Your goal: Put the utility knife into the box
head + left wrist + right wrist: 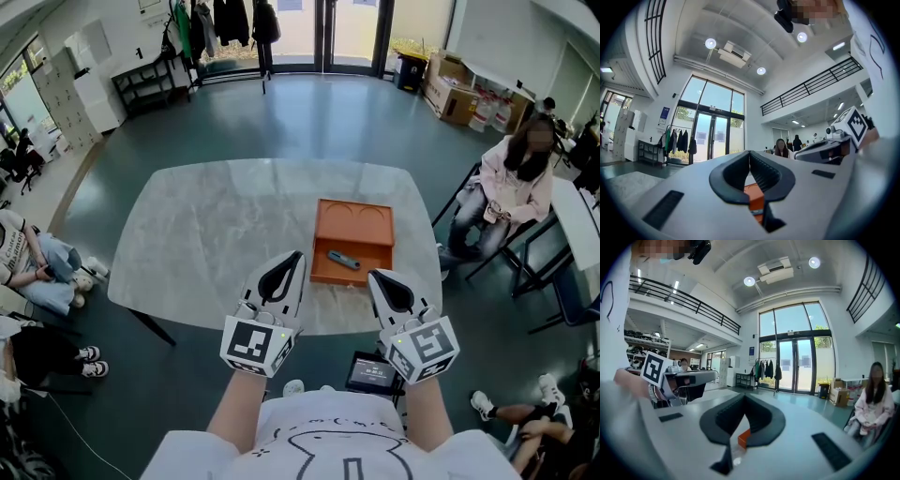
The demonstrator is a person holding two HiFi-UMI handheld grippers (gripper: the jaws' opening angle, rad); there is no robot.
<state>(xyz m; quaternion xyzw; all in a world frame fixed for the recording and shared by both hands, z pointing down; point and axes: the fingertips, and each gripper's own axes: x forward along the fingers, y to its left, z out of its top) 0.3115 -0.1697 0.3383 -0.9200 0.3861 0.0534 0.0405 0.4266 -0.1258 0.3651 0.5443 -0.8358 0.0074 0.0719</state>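
Knife (pixel 343 260) lies inside the box (pixel 354 223) on the bench (pixel 206 234), task seemingly done, so the left hand-held gripper (pixel 297 254) and right hand-held gripper (pixel 372 276) hover clenched and empty over its near edge

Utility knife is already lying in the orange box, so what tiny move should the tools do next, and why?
Probably just draw both tools back toward the body and rest. The utility knife lies inside the box on the table, and the left tool and right tool are both shut and empty.
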